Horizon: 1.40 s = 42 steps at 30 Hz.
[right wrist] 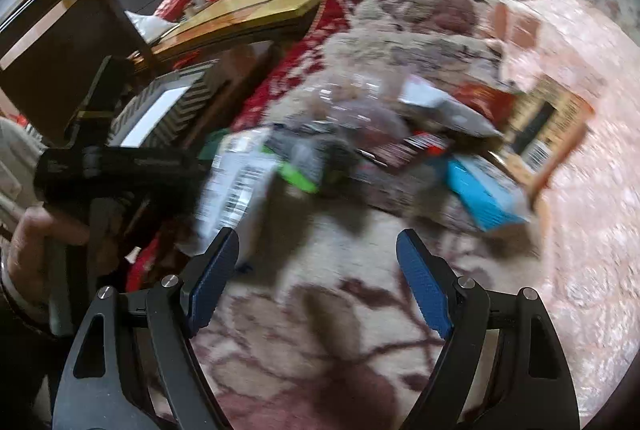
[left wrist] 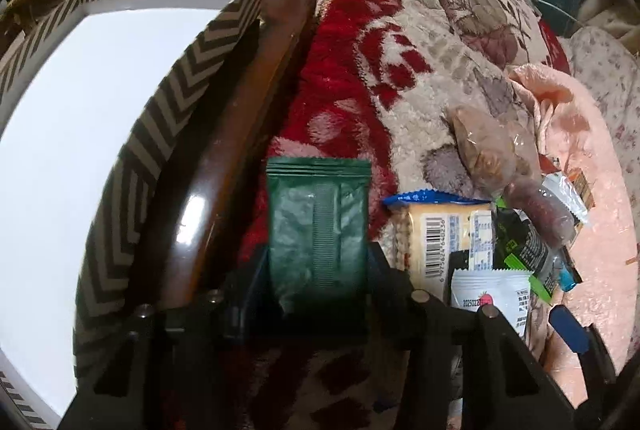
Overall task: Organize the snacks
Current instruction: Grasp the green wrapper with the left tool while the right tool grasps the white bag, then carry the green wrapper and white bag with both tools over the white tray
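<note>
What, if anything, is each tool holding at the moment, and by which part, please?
The left tool grips the green snack packet across its lower half. The right tool is open and holds nothing.

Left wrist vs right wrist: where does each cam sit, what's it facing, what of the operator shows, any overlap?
Left wrist: on the left gripper, looking along its fingers shut on a green packet; chevron-patterned box left, snack pile right; no hand visible.
Right wrist: on the right gripper, fingers open, facing the blurred pile on the floral blanket; the person's hand grips the left gripper's handle.
Shared: box, pile, blanket, wooden table.
</note>
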Tool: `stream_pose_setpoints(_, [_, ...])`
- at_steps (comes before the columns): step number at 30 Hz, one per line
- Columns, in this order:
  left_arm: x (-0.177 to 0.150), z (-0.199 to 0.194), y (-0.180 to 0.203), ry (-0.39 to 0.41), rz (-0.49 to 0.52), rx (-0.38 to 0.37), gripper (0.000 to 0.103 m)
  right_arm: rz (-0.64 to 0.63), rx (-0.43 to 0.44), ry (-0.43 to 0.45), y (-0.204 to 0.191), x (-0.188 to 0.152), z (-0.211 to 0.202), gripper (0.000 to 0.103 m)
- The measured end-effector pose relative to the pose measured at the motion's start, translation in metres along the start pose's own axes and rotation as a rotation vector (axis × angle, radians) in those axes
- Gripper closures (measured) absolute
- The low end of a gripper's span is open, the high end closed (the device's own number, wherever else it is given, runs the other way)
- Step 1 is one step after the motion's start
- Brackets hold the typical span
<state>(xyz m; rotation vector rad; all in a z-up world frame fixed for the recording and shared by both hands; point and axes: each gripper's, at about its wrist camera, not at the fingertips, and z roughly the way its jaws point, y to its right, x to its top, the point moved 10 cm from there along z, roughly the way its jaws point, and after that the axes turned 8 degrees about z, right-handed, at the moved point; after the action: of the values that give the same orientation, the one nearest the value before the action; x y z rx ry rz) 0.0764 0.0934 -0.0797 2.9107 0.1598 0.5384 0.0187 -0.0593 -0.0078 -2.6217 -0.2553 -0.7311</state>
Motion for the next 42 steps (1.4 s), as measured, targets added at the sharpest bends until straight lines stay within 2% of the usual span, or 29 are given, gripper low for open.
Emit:
stream_pose_setpoints(6, [0.0,0.0,0.0,-0.005,-0.003,0.011,0.053,-0.064,-0.023,-0.023,-0.041,0.013,0.013,0.021])
stream_pose_setpoints(10, [0.0,0.0,0.001,-0.012,-0.001,0.016,0.053,-0.11,-0.083,-0.066,-0.052,0.011,0.03,0.021])
stream_pose_setpoints(13, [0.001,0.001,0.0,-0.016,0.0,0.016,0.053,-0.114,-0.063,-0.097,-0.057,0.007,0.04,0.022])
stream_pose_setpoints(14, [0.001,0.002,0.0,-0.017,0.002,0.017,0.053,-0.122,-0.043,-0.11,-0.059,0.005,0.042,0.029])
stream_pose_setpoints(15, [0.001,0.002,0.001,-0.016,0.007,0.02,0.053,-0.146,-0.039,-0.114,-0.059,0.004,0.043,0.042])
stream_pose_setpoints(16, [0.001,0.002,0.001,-0.014,0.015,0.026,0.053,-0.174,-0.052,-0.115,-0.058,0.003,0.043,0.049])
stream_pose_setpoints(17, [0.001,0.002,0.002,-0.011,0.025,0.033,0.053,-0.195,-0.064,-0.118,-0.055,0.001,0.043,0.049])
stream_pose_setpoints(21, [-0.001,-0.001,0.002,-0.001,0.043,0.044,0.058,-0.184,-0.038,-0.126,-0.041,0.0,0.035,0.051])
stream_pose_setpoints(28, [-0.01,-0.013,-0.001,0.012,0.035,0.05,0.059,-0.158,0.009,-0.097,-0.033,0.001,0.014,0.052])
stream_pose_setpoints(42, [-0.015,-0.076,0.005,0.147,0.093,0.126,0.059,-0.19,0.022,-0.044,-0.049,0.007,-0.013,0.052])
